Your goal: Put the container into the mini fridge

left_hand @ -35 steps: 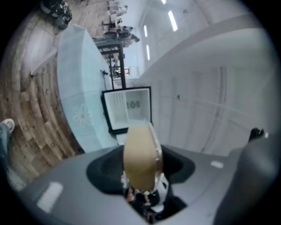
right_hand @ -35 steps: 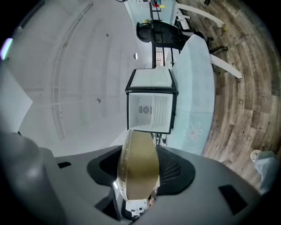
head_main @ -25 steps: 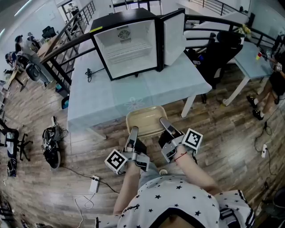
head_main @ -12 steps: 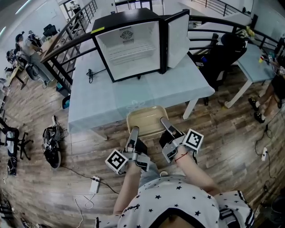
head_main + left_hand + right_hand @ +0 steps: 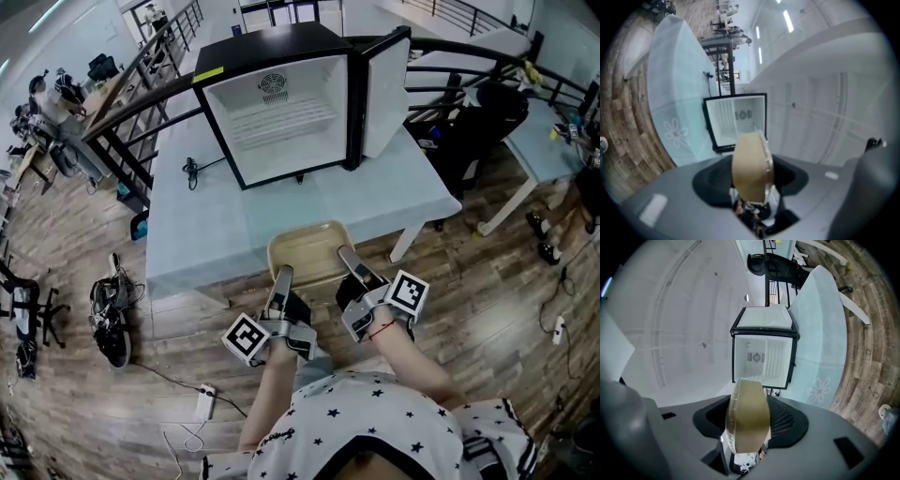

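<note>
Container (image 5: 305,253), rims pinched by left claw (image 5: 281,275) and right claw (image 5: 345,255), at table (image 5: 211,230) edge; mini fridge (image 5: 281,108) open.

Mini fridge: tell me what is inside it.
The mini fridge shows only a wire shelf and a fan grille on its back wall. The shelf covers part of the space beneath it. The container is outside it.

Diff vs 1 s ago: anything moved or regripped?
The person has stepped closer to the table, carrying the container toward the fridge, which now looks larger in the head view. No regrip: the left gripper and right gripper stay clamped on the container's two sides. The fridge door stays open.
</note>
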Available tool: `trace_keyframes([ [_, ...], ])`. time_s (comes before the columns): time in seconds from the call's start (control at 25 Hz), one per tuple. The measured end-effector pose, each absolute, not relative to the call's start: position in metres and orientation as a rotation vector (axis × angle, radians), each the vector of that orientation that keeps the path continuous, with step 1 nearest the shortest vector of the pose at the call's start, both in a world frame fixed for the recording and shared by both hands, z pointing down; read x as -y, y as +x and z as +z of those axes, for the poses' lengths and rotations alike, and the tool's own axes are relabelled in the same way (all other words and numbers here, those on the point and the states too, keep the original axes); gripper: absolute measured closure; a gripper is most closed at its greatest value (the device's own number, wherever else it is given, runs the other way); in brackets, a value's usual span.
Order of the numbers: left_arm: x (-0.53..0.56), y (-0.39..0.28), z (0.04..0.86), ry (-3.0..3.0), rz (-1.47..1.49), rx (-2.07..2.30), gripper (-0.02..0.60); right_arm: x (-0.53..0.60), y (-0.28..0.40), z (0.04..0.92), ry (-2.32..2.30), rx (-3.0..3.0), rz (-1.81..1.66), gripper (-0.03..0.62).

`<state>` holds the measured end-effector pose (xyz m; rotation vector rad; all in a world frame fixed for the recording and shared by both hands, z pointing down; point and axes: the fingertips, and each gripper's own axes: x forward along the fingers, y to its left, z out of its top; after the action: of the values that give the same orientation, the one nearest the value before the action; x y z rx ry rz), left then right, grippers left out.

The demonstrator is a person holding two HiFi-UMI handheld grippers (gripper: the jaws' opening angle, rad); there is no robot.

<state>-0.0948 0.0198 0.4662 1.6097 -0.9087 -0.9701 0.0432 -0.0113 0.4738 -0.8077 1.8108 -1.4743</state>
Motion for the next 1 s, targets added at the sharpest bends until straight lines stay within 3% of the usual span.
trace_keyframes([
  [1.0, 0.135, -0.155, 0.467, 1.629, -0.888, 0.786, 0.356, 0.149, -0.014, 0.470, -0.928, -1.752, -1.400, 0.372],
])
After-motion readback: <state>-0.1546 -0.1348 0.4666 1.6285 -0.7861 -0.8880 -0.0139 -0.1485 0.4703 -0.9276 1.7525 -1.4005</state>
